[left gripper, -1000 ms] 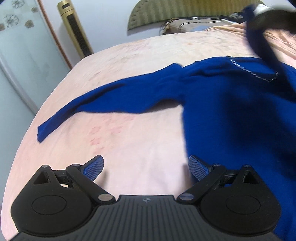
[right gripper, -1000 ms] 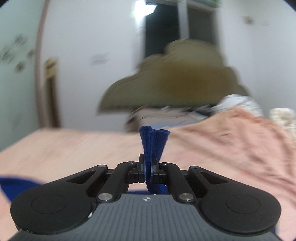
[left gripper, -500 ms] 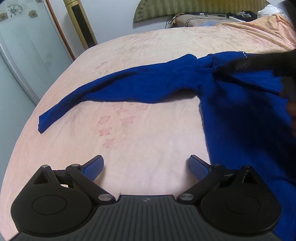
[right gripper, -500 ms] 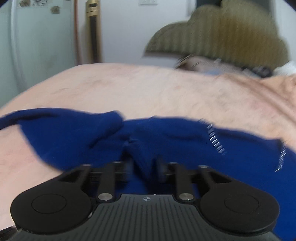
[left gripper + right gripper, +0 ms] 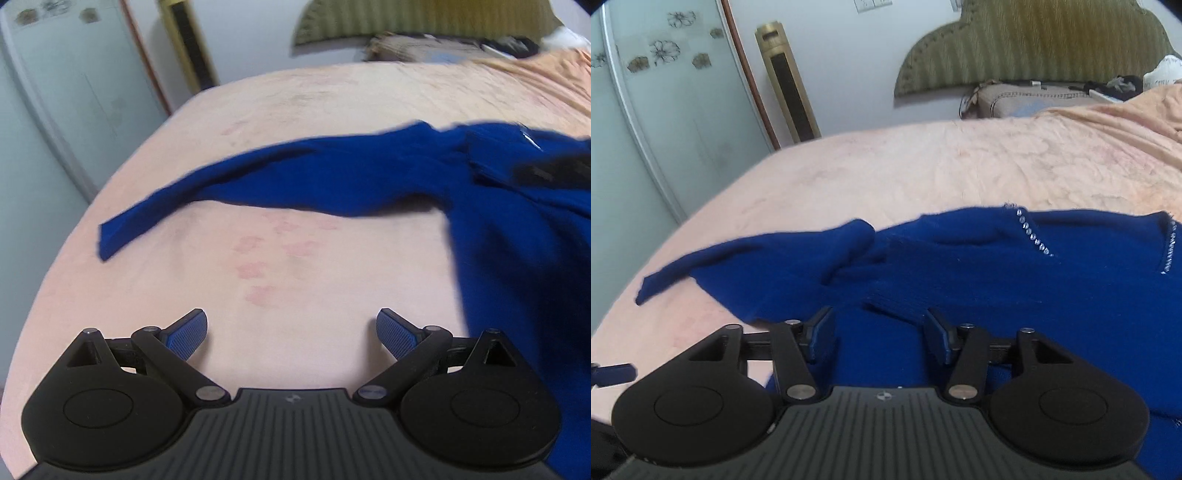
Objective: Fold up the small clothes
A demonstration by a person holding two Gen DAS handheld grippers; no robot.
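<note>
One blue sweater [image 5: 1015, 280] on one pink bedspread [image 5: 942, 166]; two grippers, neither gripping.

Left gripper [image 5: 291, 332]: jaws spread wide over bare bedspread, nothing between them, sweater body just to its right. Right gripper [image 5: 881, 334]: jaws have just been opening, pads clear of the folded-in sleeve lying between them. One long sleeve [image 5: 277, 181] stretches out left; two rhinestone rows [image 5: 1032, 236] edge the neckline.

A bed [image 5: 960, 166] spread with a peach-pink cover, faint rose-coloured flower prints [image 5: 266, 266] on its near part. Behind it stands an olive-green striped headboard [image 5: 1034, 44] against a pale wall — a brownish pillow [image 5: 1034, 98] lies at its foot. To the left, a tall gold-coloured tower unit [image 5: 786, 81] stands upright beside a frosted glass door [image 5: 646, 110] bearing flower motifs.
</note>
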